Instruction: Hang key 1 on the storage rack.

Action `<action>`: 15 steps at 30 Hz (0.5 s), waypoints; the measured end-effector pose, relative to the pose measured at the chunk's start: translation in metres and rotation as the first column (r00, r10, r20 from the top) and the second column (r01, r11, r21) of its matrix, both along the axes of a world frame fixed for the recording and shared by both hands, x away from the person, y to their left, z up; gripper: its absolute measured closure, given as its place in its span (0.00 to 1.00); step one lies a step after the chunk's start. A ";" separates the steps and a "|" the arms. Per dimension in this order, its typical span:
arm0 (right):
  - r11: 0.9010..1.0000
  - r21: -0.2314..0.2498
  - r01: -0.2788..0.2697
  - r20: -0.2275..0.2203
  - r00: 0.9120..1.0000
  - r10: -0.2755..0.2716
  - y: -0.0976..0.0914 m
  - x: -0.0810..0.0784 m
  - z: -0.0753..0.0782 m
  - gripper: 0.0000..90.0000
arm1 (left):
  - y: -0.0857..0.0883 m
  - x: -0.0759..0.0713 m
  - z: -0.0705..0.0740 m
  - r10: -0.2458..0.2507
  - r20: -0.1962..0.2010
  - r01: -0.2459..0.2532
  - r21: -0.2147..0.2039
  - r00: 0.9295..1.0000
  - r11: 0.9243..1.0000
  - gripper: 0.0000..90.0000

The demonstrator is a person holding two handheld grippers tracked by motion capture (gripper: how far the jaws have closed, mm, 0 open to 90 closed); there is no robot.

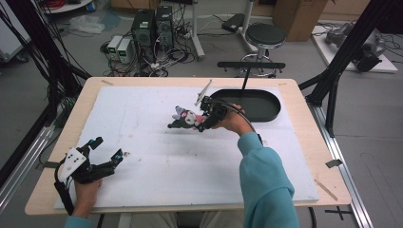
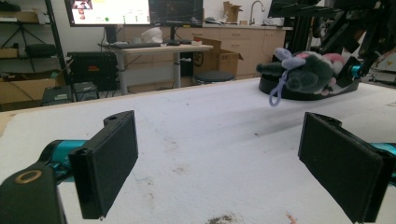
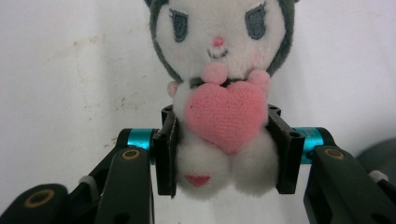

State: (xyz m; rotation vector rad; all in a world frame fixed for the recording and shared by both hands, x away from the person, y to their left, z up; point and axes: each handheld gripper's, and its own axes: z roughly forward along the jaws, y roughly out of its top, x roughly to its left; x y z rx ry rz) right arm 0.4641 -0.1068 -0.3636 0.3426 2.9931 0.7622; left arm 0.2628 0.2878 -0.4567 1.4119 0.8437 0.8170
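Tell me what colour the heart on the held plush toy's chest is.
Pink; the heart on the plush toy shows best in the right gripper view.

A grey floor point(image 1: 43, 90) is being covered with tangled cables around two computer towers point(image 1: 153, 26). A round black stool point(image 1: 265, 35) is being kept beside a cardboard box point(image 1: 299, 16). Black frame posts point(image 1: 349, 45) are being stood at both sides. In the left gripper view, a desk point(image 2: 154, 49) with lit monitors point(image 2: 135, 11) is being backed by wooden cabinets point(image 2: 238, 39).
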 end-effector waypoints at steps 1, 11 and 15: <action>1.000 0.006 0.007 0.008 1.000 -0.007 -0.002 0.000 0.002 0.60 | 0.000 0.000 0.000 0.001 0.001 -0.001 0.000 1.000 1.000 0.14; 0.981 0.136 0.141 0.016 0.989 -0.144 -0.036 -0.003 0.029 0.60 | 0.000 0.000 0.000 0.001 0.001 -0.001 0.000 1.000 1.000 0.14; 0.969 0.170 0.181 0.034 0.981 -0.189 -0.049 -0.007 0.040 0.60 | 0.000 0.000 0.000 0.001 0.001 -0.001 0.001 1.000 1.000 0.14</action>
